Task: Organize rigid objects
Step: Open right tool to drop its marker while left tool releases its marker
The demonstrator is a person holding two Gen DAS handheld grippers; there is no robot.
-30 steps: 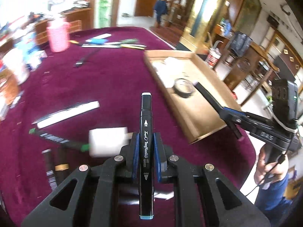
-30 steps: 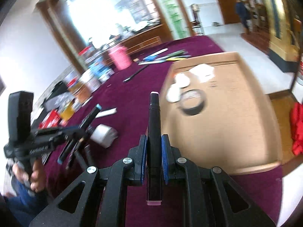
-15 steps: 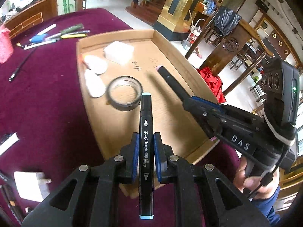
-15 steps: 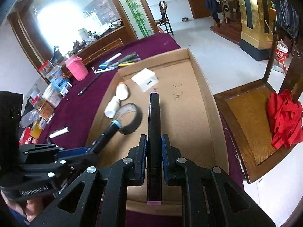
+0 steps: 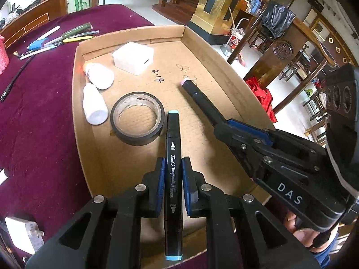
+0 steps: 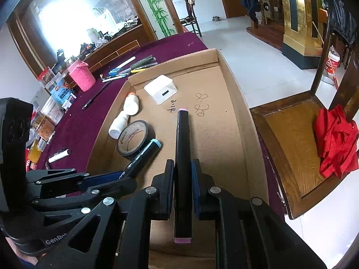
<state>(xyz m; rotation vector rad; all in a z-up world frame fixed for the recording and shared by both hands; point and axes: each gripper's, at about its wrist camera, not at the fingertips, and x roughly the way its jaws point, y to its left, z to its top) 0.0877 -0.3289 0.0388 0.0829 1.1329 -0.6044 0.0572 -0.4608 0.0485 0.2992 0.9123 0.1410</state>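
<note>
My left gripper (image 5: 172, 168) is shut on a black marker with blue end caps (image 5: 172, 139), held over the near part of the cardboard tray (image 5: 226, 65). My right gripper (image 6: 182, 168) is shut on a black marker with pink end caps (image 6: 182, 139), its tip low over the tray floor. From the left wrist view the right gripper (image 5: 221, 124) comes in from the right with the pink-capped marker (image 5: 197, 96); from the right wrist view the left gripper (image 6: 122, 176) and its blue-capped marker (image 6: 145, 154) sit at lower left. In the tray lie a black tape roll (image 5: 136, 121), two white bottles (image 5: 94, 107) and a white box (image 5: 133, 57).
A maroon cloth (image 5: 40, 116) covers the table. Several pens (image 5: 58, 39) lie beyond the tray's far left corner, near a pink knitted cup (image 6: 81, 79). A white charger (image 5: 23, 233) lies at the near left. A wooden chair with red cloth (image 6: 334, 139) stands right of the table.
Both grippers swung from over the cloth to over the tray and sank lower, each keeping hold of its marker. The pen pile and charger slid off to the left of the left wrist view.
</note>
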